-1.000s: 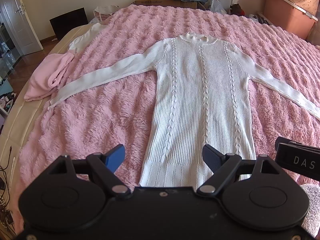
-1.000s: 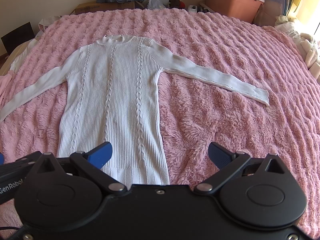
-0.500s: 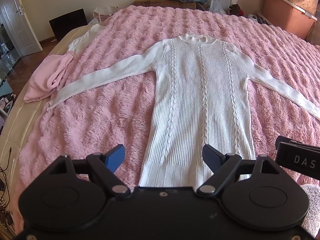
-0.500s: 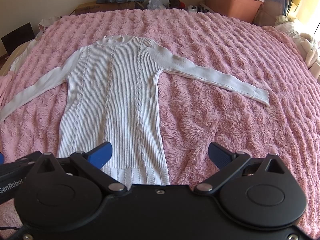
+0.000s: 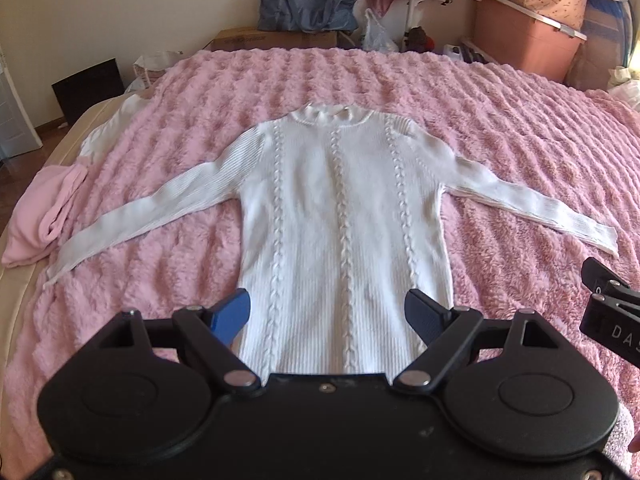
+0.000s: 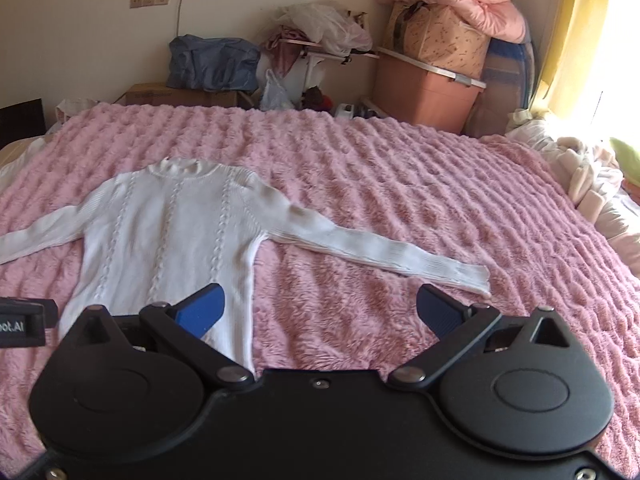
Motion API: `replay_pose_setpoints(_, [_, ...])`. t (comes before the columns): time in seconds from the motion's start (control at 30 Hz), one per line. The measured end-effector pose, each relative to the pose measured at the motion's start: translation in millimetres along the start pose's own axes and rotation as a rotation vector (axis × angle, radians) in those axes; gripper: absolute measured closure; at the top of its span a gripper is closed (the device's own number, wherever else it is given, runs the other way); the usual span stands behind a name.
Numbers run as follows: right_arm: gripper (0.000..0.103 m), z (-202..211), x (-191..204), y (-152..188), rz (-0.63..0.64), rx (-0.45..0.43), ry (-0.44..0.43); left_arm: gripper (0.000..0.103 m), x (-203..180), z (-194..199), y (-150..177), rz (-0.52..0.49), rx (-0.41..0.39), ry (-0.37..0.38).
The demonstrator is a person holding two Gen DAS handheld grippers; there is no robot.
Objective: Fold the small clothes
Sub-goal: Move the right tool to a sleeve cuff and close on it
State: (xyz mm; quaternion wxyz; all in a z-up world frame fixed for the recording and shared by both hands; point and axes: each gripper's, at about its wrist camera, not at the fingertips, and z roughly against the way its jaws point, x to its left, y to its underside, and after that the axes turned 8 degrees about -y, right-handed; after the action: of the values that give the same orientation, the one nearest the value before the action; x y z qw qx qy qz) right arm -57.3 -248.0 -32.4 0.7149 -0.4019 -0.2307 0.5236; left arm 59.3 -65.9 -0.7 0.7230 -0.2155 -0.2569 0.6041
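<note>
A white cable-knit sweater lies flat, front up, on the pink fluffy blanket, sleeves spread to both sides and collar at the far end. My left gripper hovers open over the sweater's lower body, its blue pads on either side of it. In the right wrist view the sweater sits to the left, its right sleeve reaching toward the middle. My right gripper is open above the blanket beside the sweater's right edge, holding nothing.
A folded pink garment lies at the bed's left edge, with another white garment behind it. Boxes, a blue bag and a pink storage bin line the far wall. Rumpled bedding sits at the right.
Both grippers have tilted up and moved forward, so the hem has dropped out of view and the far wall shows. The sweater has not moved. Both stay open.
</note>
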Motion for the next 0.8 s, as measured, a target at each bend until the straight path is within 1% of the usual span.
replay_pose_setpoints(0.07, [0.0, -10, -21, -1, -0.037, -0.002, 0.015, 0.014, -15, -9, -11, -0.022, -0.019, 0.026])
replay_pose_setpoints(0.1, [0.0, -17, -32, -1, -0.057, 0.005, 0.019, 0.014, -26, -16, -19, -0.033, -0.041, 0.046])
replay_pose_setpoints(0.2, [0.002, -41, -71, 0, -0.128, -0.016, 0.053, 0.014, -57, -40, -39, -0.058, -0.084, 0.084])
replay_pose_setpoints(0.23, [0.007, -52, -84, 1, -0.149, -0.028, 0.075, 0.014, -68, -49, -47, -0.067, -0.089, 0.096])
replay_pose_setpoints(0.27, [0.009, -64, -98, 2, -0.164, -0.027, 0.1, 0.014, -80, -60, -55, -0.079, -0.092, 0.111])
replay_pose_setpoints(0.3, [0.015, -77, -113, 3, -0.18, -0.02, 0.119, 0.014, -91, -71, -61, -0.09, -0.093, 0.12])
replay_pose_setpoints(0.33, [0.025, -89, -127, 5, -0.196, -0.02, 0.135, 0.014, -101, -81, -66, -0.098, -0.093, 0.123])
replay_pose_setpoints(0.37, [0.032, -104, -142, 9, -0.218, -0.019, 0.161, 0.014, -114, -95, -73, -0.109, -0.091, 0.131])
replay_pose_setpoints(0.4, [0.041, -120, -157, 12, -0.244, -0.015, 0.177, 0.014, -124, -106, -78, -0.116, -0.084, 0.132])
replay_pose_setpoints(0.43, [0.045, -135, -172, 17, -0.277, 0.0, 0.185, 0.014, -137, -120, -85, -0.125, -0.07, 0.134])
replay_pose_setpoints(0.5, [0.047, -164, -204, 30, -0.385, 0.032, 0.165, 0.014, -158, -145, -95, -0.142, -0.055, 0.148])
replay_pose_setpoints(0.53, [0.053, -174, -217, 39, -0.445, 0.029, 0.157, 0.014, -168, -155, -99, -0.15, -0.049, 0.145])
replay_pose_setpoints(0.57, [0.055, -185, -229, 47, -0.506, 0.026, 0.149, 0.014, -180, -168, -105, -0.162, -0.046, 0.144])
replay_pose_setpoints(0.63, [0.056, -206, -250, 62, -0.602, 0.023, 0.145, 0.014, -198, -186, -113, -0.175, -0.04, 0.136])
replay_pose_setpoints(0.8, [0.056, -238, -284, 80, -0.743, -0.002, 0.134, 0.014, -231, -229, -127, -0.189, -0.017, 0.123])
